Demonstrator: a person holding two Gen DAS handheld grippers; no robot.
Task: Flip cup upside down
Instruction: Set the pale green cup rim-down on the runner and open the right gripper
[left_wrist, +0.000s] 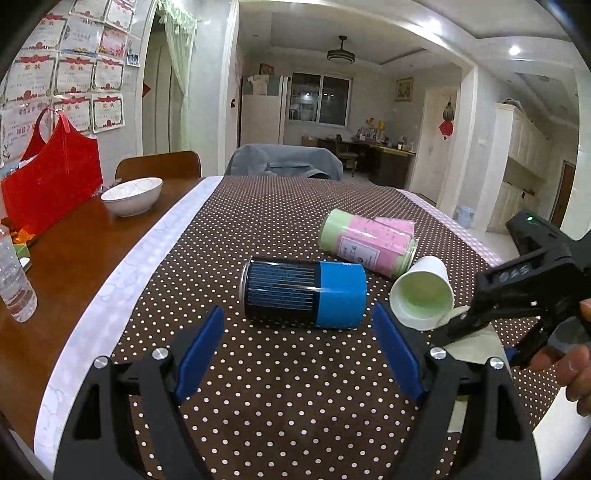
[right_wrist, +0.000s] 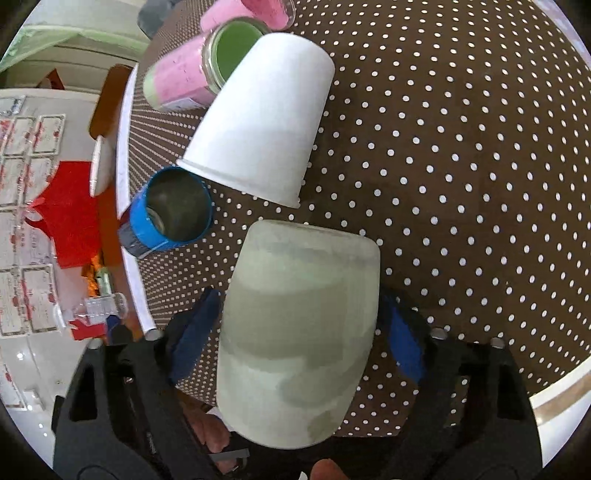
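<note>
**A:** On the near right of the dotted tablecloth (left_wrist: 258, 387), what is the right gripper (right_wrist: 299, 295) doing?

**B:** It is pinching a pale cup (right_wrist: 299, 332). One blue pad presses each side of it. The cup fills the middle of the right wrist view, very close to the lens. I cannot tell which end is its mouth.

**A:** Is that the only cup?

**B:** No. A second white cup (left_wrist: 421, 291) lies on its side on the cloth, just beyond the held one. In the left wrist view its mouth faces the camera and the inside looks green.

**A:** What sits near it?

**B:** To its left, a blue can (left_wrist: 306, 291) lies on its side, with the blue-taped end close to the cup's rim. Farther back, a pink and green jar (left_wrist: 369, 240) also lies on its side, and the cup's base is right up against it. I cannot tell if they touch.

**A:** And the left gripper (left_wrist: 297, 325)?

**B:** Its fingers are spread wide with nothing between them. It hovers low over the cloth on the near side of the blue can.

**A:** Anything else on the table?

**B:** On the bare wood at the far left there is a white bowl (left_wrist: 132, 195) and a red bag (left_wrist: 51, 184). A clear water bottle (left_wrist: 14, 284) stands at the left edge, nearer the camera.
</note>
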